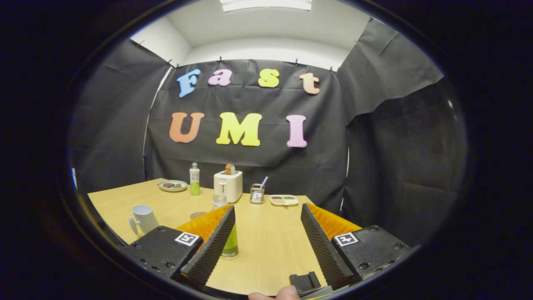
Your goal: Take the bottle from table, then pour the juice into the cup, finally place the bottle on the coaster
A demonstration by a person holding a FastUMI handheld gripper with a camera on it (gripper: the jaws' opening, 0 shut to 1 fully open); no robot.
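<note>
Claw [266,237] spread wide, fingers apart and gripping nothing, hovering over the wooden worktop [270,246]. The near bottle [230,243], green liquid in its lower part, stands upright just beside the left finger [210,250], partly hidden behind it; whether they touch cannot be told. Its clear cap end shows above the fingertip. It is not between the fingers. A pale cup [142,219] with a handle sits left of the claw, well apart from the bottle. Beyond the fingers, near the far edge: a second bottle [194,179], a plate [173,186] with brown pieces, a toaster [228,185], a small wire holder [257,193], a divided dish [284,200]. A brownish round patch [198,215], possibly the coaster, lies ahead of the left finger. A fingertip [275,294] shows below the claw.
</note>
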